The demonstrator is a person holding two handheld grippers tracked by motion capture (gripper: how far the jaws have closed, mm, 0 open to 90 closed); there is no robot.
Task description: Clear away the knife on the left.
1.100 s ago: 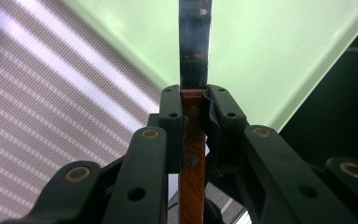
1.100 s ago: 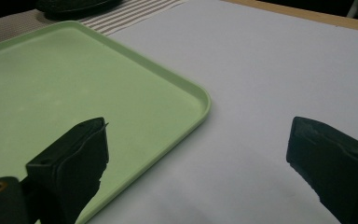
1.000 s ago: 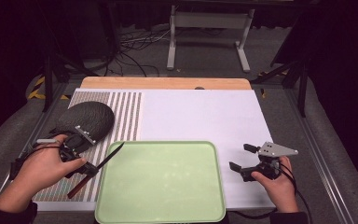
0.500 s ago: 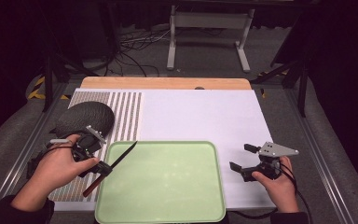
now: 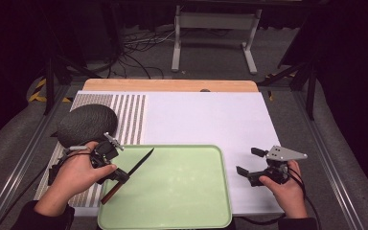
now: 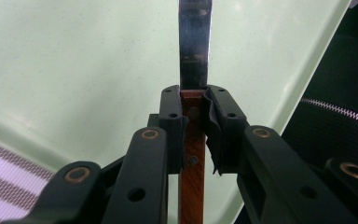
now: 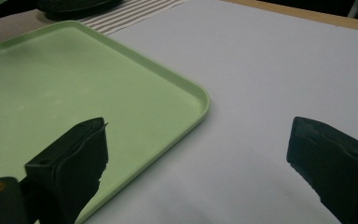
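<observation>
Over the green tray's (image 5: 182, 191) left edge, the left tongs (image 5: 120, 175) clamp a knife (image 5: 129, 175) by its wooden handle; the right tongs (image 5: 247, 163) gape wide, holding nothing.

A dim room was seen, lit mainly over the white-topped table (image 5: 206, 120) with a pale wooden strip along its far edge (image 5: 170, 85). Beyond it, grey carpeted floor (image 5: 211, 60) was crossed by tangled black cables (image 5: 139, 40), and a grey metal stand (image 5: 214, 21) was set there.

black tongs (image 5: 106, 162), brass rivets, grey plate, seemingly dark sleeves
</observation>
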